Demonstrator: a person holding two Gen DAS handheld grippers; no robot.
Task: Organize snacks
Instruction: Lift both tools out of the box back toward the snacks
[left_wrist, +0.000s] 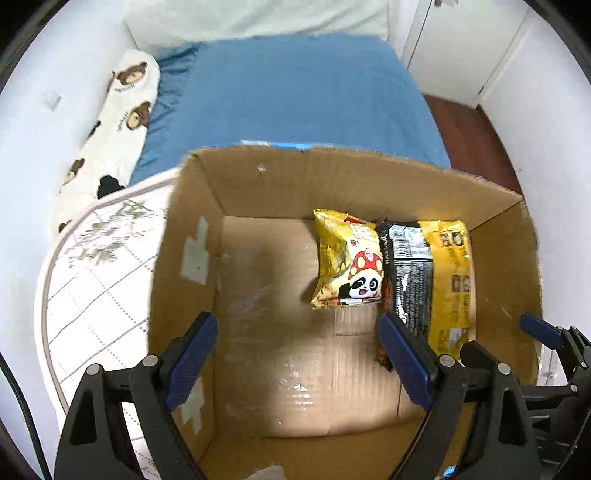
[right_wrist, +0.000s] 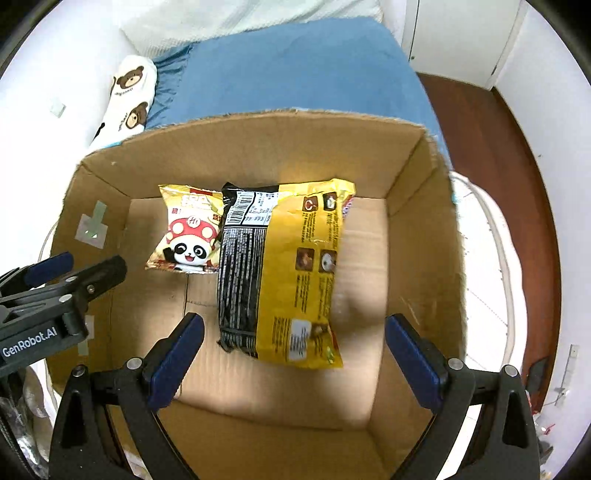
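Note:
An open cardboard box holds two snack packs. A small yellow pack with a panda and mushroom lies flat beside a larger black and yellow pack, which overlaps its right edge. My left gripper is open and empty above the box's left half. My right gripper is open and empty above the near end of the black and yellow pack. Each gripper shows at the edge of the other's view, the right gripper and the left gripper.
The box sits on a round white table with a grid and leaf pattern. Behind it is a bed with a blue sheet and a bear-print pillow. Dark wood floor lies to the right.

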